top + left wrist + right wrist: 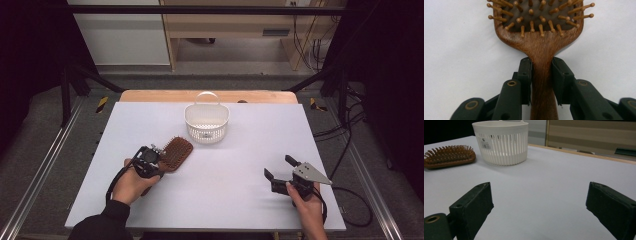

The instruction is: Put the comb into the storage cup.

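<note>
The brown wooden paddle hairbrush (pixel 541 45) lies bristles-up on the white bench (pixel 240 165), its handle caught between the pads of the left gripper (pixel 541 75), which press against both sides of the narrow neck just below the head. In the high view that left gripper (pixel 150 162) sits at the brush's near end, on the bench's left half. Just beyond the brush head stands a white slotted plastic basket (pixel 207 122) with a loop handle. Well apart, on the right, the right gripper (pixel 280 170) rests with its jaws spread wide and nothing between them.
</note>
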Tool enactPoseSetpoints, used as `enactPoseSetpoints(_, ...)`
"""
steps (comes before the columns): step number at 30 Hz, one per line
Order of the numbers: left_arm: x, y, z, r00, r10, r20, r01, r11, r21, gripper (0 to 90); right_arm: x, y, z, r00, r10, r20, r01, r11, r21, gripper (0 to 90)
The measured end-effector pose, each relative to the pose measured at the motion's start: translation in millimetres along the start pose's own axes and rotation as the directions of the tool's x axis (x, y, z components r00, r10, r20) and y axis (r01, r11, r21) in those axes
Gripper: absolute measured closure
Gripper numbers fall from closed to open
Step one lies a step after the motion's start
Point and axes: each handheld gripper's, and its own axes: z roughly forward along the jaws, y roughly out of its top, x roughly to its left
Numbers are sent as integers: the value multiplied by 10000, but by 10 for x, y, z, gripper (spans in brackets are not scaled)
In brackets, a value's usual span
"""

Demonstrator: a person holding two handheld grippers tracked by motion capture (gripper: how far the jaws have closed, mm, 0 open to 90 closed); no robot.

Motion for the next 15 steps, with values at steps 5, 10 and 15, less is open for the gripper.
enactPoseSetpoints(5,9,-1,2,9998,161,74,-161,9999,-21,724,12,-6,14,10000,-32,-41,32,10000,64,72)
enactPoseSetpoints(10,12,-33,-3,9999,128,75,-126,9996,-241,724,20,-3,15,10000,-55,-77,55,10000,53,72)
enactPoseSetpoints(15,-2,-103,-9,9997,223,-41,-226,9969,-752,725,18,-3,17,9999,-76,-88,77,10000,55,72)
